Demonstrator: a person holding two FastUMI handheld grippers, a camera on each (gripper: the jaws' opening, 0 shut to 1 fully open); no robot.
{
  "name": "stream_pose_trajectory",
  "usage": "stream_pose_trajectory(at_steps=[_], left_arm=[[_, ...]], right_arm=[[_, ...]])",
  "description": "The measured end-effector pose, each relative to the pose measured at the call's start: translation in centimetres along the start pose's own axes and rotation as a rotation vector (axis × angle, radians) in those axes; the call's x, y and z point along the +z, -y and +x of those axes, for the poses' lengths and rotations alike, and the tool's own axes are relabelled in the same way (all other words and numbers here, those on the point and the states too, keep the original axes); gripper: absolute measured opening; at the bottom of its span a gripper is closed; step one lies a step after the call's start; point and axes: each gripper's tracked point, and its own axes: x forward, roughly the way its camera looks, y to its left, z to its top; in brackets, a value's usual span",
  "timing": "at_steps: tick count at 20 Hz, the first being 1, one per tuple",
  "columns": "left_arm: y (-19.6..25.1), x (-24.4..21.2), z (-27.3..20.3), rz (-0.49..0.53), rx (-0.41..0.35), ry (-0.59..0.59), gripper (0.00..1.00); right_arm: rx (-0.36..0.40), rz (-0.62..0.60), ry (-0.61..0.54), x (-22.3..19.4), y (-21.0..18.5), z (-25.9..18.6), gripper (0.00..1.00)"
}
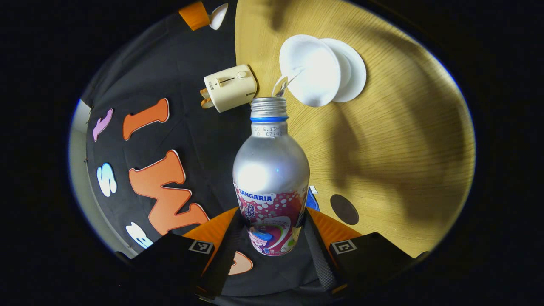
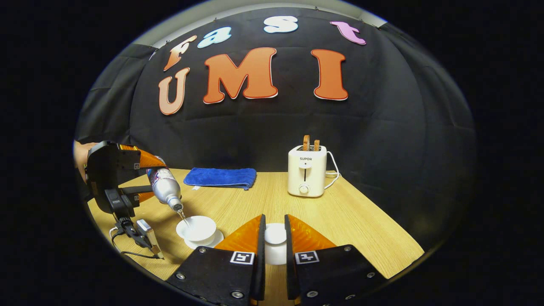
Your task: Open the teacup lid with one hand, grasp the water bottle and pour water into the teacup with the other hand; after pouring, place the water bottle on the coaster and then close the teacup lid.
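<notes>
silver bottle (image 1: 270, 170), white teacup (image 1: 310, 70), blue towel (image 2: 221, 177)

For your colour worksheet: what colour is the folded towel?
Blue towel, clearest in the right gripper view.

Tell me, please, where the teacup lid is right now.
The teacup lid is held off the cup between the right gripper fingers, low and central in the right gripper view, right of the open teacup.

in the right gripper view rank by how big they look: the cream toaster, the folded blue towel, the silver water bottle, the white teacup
1. Folded blue towel and cream toaster: alike in area, so no ranking between them.
2. White teacup and tilted silver water bottle: also close. The bottle is partly hidden by the left gripper.
</notes>
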Motion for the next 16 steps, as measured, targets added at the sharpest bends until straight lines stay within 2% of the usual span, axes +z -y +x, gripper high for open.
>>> stream_pose_trajectory(at_steps=[16], left_arm=[[-2.5,-1.2,-0.6,0.059,0.046,-0.016,0.86]], right_arm=[[0.012,-0.010,0.001,-0.2,-0.4,0.0,0.20]])
